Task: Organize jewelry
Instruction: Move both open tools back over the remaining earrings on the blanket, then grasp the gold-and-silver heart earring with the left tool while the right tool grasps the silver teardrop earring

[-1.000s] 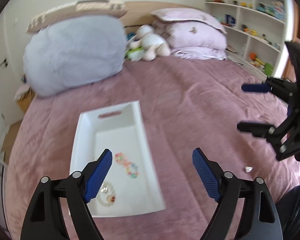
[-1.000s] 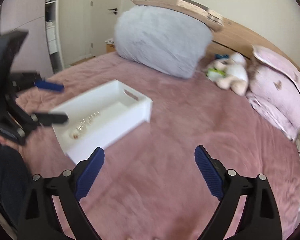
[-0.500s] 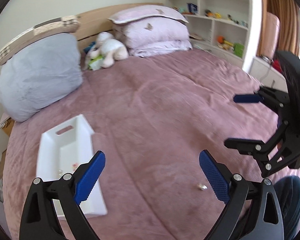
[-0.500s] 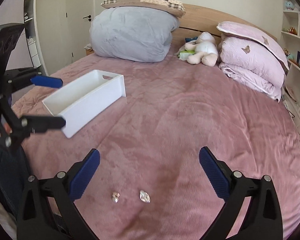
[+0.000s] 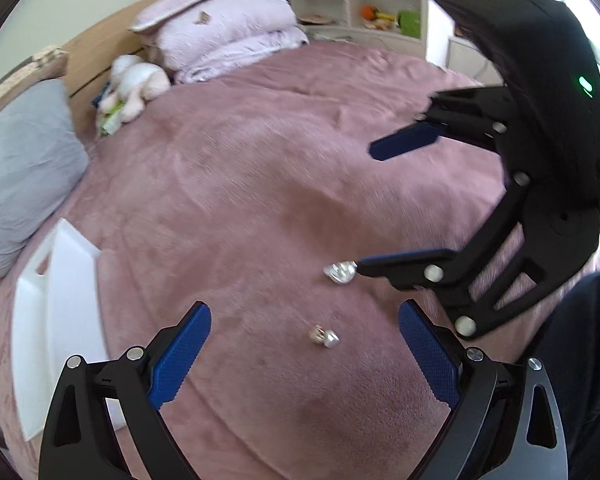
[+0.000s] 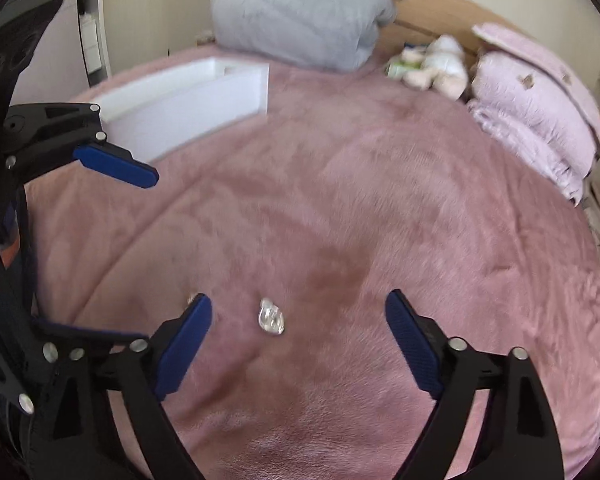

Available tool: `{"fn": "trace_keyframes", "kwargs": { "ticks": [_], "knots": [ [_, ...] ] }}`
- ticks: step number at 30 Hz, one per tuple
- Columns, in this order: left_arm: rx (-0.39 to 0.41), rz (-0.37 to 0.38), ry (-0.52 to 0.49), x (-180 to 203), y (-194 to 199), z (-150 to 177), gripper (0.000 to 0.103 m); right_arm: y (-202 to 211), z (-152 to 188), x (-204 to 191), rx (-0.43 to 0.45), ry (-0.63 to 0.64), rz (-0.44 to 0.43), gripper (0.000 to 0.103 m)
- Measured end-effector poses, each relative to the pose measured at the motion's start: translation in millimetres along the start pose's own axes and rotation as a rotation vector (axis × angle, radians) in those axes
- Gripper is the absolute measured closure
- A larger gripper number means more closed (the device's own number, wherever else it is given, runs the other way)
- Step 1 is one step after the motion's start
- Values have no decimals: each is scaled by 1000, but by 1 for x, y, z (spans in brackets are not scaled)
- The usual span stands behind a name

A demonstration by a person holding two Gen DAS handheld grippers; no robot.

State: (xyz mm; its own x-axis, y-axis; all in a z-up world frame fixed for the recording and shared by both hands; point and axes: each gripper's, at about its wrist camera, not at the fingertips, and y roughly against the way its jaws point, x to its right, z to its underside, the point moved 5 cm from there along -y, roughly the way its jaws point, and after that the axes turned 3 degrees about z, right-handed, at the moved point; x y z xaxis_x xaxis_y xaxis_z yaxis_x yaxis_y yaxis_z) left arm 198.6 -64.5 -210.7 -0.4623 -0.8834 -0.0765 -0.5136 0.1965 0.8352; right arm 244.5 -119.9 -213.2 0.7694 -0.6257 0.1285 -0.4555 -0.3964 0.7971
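Note:
Two small silvery jewelry pieces lie on the pink bedspread. In the left wrist view one piece lies between my open left gripper's fingers, and the other piece lies just off the lower fingertip of my right gripper. In the right wrist view my right gripper is open and empty with the clear shiny piece between its fingers; the second piece peeks out behind the left finger. The white tray sits at the left and also shows in the right wrist view.
A grey cushion, pink pillows and a plush toy lie at the head of the bed. White shelves stand beyond the bed. The left gripper's body fills the left side of the right wrist view.
Both grippers have swung away from the tray and come down close over the two jewelry pieces on the bedspread. Both stay open and empty.

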Motion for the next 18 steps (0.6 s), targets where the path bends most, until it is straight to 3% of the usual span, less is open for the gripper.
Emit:
{"fn": "trace_keyframes", "kwargs": {
  "ticks": [3,6,9,14,18],
  "knots": [
    [-63,36,0,5,-21,14,9,-16,5,-3,-31,7,-26,32],
    [-112,83,6,6,-37,22,26,-30,6,-4,-66,20,-53,40],
    [-134,114,44,1,-51,26,33,-42,6,-3,-112,20,-84,48],
    [-156,134,99,-9,-68,27,37,-62,10,-6,-215,0,-177,48],
    [-161,128,96,-8,-74,31,38,-76,16,-13,-243,14,-161,46]
  ]
}}
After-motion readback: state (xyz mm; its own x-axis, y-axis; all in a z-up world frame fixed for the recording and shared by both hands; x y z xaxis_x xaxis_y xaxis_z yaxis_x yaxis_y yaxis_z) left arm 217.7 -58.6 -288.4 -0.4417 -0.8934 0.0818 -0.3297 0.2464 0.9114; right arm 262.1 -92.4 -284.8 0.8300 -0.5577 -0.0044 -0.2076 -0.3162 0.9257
